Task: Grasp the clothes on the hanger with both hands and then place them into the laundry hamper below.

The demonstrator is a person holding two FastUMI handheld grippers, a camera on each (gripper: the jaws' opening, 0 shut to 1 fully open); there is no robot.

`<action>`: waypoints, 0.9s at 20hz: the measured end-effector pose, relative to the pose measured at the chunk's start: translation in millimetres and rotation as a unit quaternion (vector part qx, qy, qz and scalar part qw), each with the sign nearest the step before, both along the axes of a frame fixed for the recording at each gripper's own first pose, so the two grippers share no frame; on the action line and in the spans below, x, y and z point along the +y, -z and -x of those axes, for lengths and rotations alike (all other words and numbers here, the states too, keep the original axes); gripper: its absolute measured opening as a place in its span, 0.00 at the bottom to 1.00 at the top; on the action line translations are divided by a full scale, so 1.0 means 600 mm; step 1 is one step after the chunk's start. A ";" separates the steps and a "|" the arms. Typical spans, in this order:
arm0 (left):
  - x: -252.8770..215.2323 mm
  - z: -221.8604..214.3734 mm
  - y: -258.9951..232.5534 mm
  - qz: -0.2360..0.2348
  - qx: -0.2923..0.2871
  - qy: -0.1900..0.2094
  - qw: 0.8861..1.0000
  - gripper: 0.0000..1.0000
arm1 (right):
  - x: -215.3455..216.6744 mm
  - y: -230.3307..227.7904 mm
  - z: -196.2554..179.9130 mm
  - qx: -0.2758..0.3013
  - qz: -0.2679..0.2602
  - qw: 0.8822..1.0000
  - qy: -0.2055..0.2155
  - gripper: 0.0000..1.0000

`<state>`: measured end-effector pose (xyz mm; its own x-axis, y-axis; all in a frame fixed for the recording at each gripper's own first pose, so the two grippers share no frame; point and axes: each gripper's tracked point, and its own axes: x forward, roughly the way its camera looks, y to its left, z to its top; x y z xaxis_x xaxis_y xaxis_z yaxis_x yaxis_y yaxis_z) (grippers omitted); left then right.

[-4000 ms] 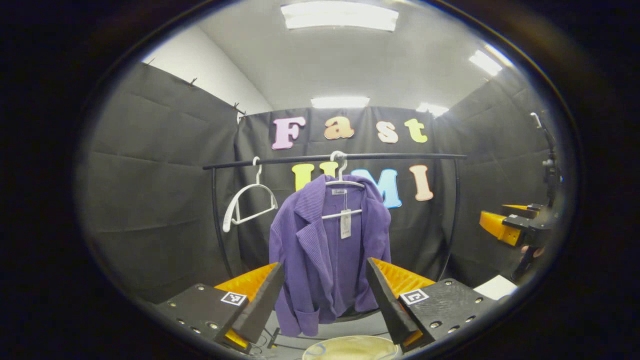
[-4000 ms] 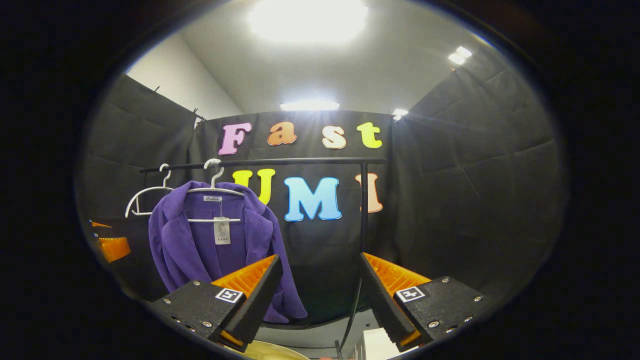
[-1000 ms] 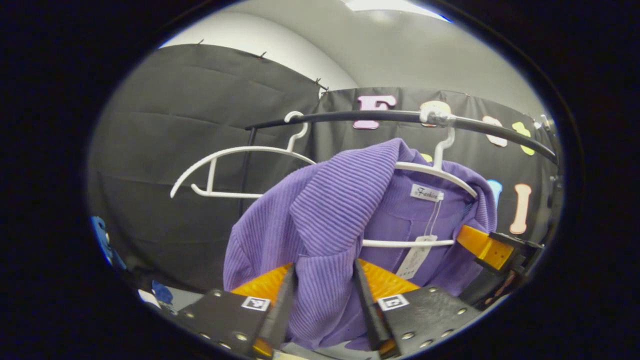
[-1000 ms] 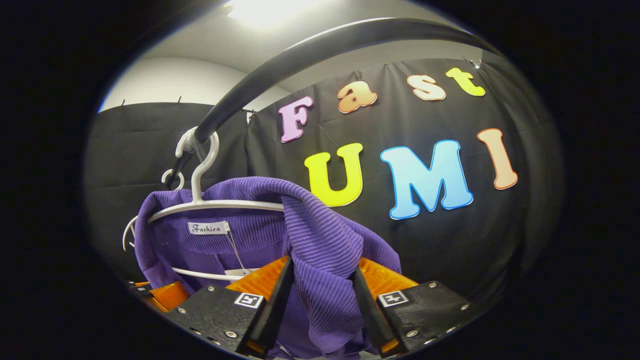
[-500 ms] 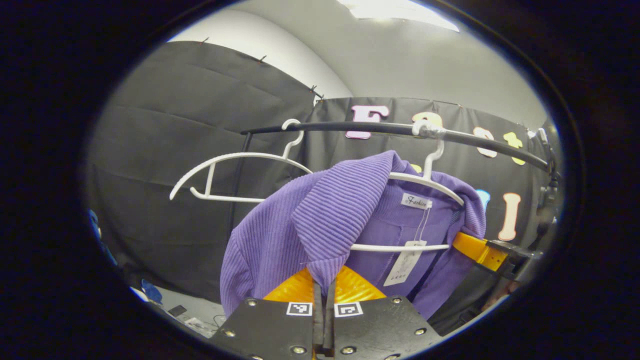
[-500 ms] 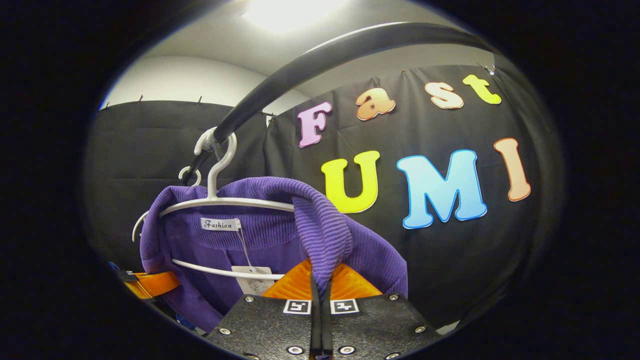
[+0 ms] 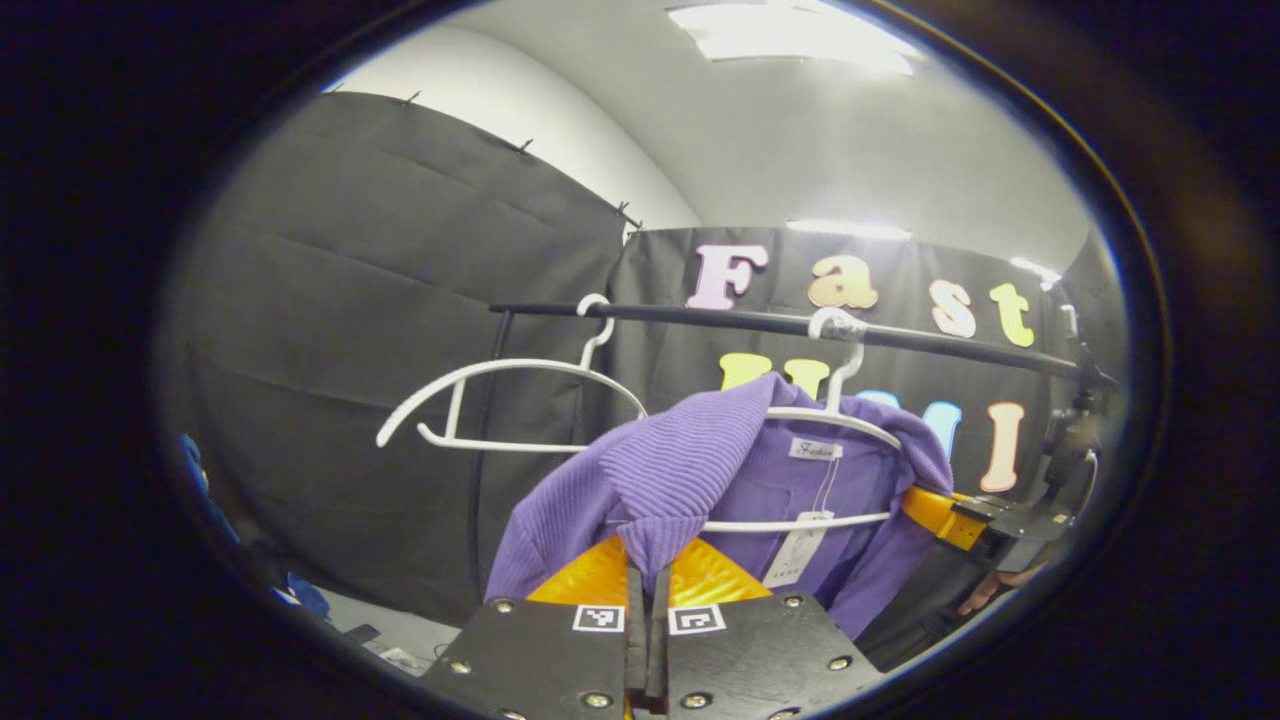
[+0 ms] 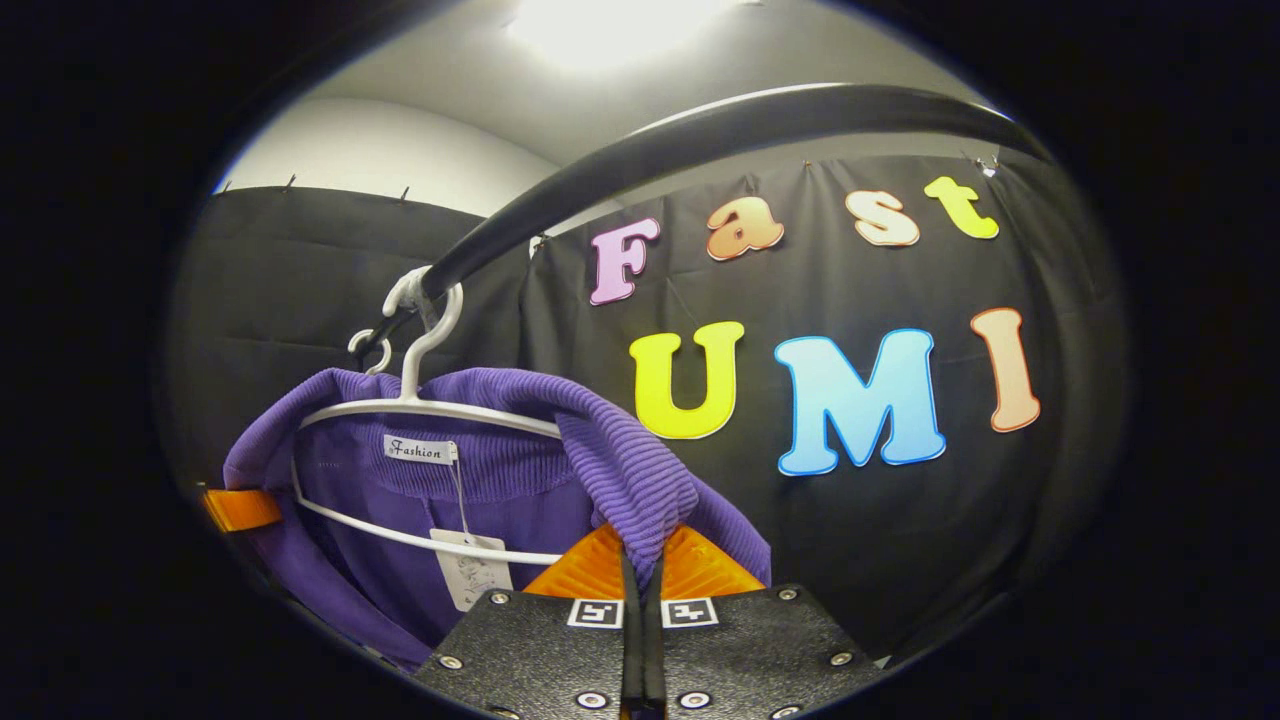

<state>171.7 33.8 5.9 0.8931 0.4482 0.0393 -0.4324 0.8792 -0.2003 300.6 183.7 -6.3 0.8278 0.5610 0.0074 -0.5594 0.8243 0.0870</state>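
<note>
With both sets of jaws clenched on purple cloth, I have the 2-handed grasp done and the lift-off is the step in hand. My left gripper (image 7: 646, 590) pinches the near lapel of the purple jacket (image 7: 690, 470), its orange fingers (image 7: 585, 580) pressed together with only a fold of ribbed fabric between them. My right gripper (image 8: 640, 590) clamps the opposite lapel the same way, and I can see it from the left gripper view too, at the garment's far edge (image 7: 950, 512).

Outward from the jaws, the jacket hangs by its shoulders on a white hanger (image 8: 430, 405), whose hook sits over the black rail (image 8: 700, 130). A second, bare hanger (image 7: 500, 400) hangs just beside it on the same rail.

My judgement: the next move calls for drawing both lapels outward and off the hanger's 2 shoulder ends together, so the hanger stays on the rail, then lowering the jacket toward the hamper. An uneven pull could snag a shoulder or drag the hanger off.
</note>
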 end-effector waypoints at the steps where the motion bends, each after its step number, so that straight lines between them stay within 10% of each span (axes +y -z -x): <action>1: 0.008 0.004 -0.007 0.002 -0.005 -0.001 1.000 0.05 | -0.005 -0.003 -0.004 -0.004 0.001 1.000 0.008 0.00; 18: 0.174 0.087 -0.128 -0.041 -0.063 -0.018 0.997 0.01 | -0.022 -0.076 0.042 -0.090 0.039 0.993 0.071 0.00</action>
<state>119.7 138.0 82.8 0.8622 0.4708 0.1869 -0.4402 0.8790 -0.1835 275.5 170.7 39.3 0.8874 0.4440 0.1240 -0.4384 0.8960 -0.0705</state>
